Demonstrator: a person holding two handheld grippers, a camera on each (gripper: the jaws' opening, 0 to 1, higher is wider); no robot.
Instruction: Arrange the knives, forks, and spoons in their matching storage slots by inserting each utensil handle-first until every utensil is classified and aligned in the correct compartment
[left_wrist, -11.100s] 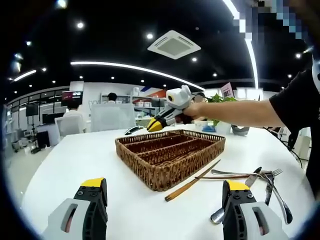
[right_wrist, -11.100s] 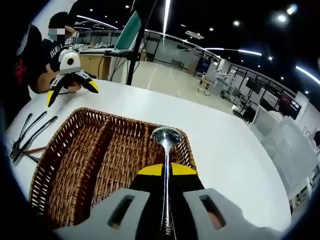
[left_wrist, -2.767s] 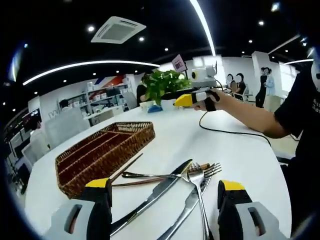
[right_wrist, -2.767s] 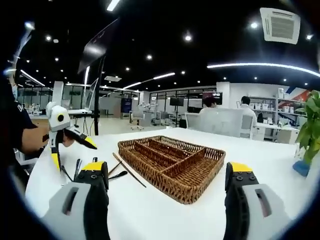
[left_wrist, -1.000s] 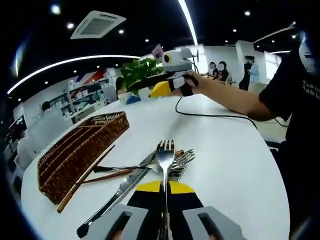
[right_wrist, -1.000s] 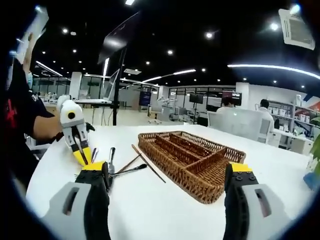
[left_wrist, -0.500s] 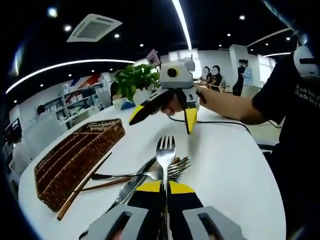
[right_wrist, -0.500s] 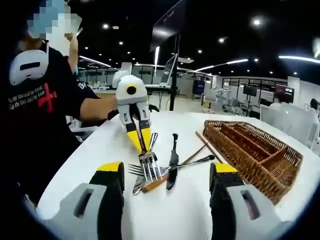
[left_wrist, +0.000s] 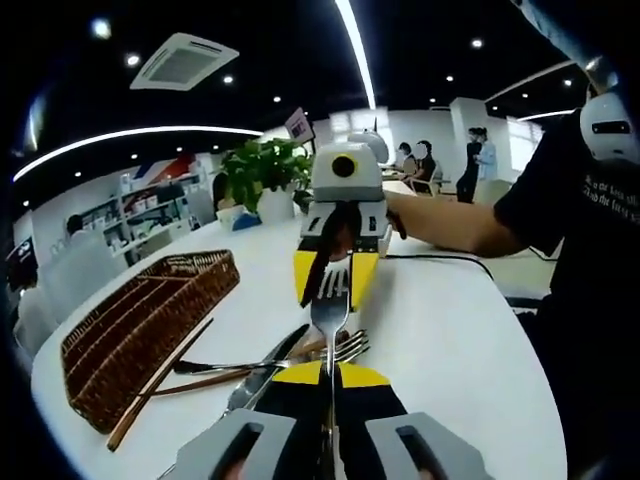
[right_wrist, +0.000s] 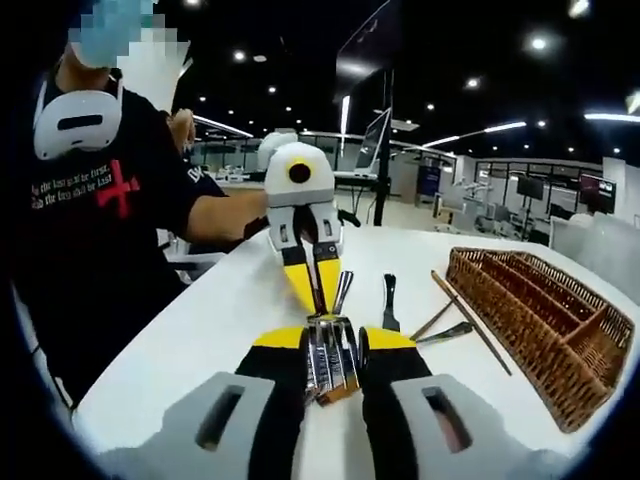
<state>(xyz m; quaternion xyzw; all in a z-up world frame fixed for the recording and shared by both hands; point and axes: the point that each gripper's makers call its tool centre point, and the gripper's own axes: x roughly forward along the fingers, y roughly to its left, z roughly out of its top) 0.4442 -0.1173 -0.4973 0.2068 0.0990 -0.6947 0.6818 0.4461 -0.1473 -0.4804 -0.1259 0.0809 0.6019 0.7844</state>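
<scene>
On the glossy white desk (left_wrist: 440, 330), a rectangular woven wicker tray (left_wrist: 140, 320) with long slots sits at the left. Beside it lie a brown chopstick (left_wrist: 160, 385) and loose steel cutlery (left_wrist: 270, 362). The left gripper (left_wrist: 329, 378) clamps the handle of a shiny metal fork (left_wrist: 331, 300); the right gripper (right_wrist: 332, 345) pinches its tines.

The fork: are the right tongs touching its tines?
Touching. In the right gripper view, the right tongs are closed on the fork tines, no gap visible.
</scene>
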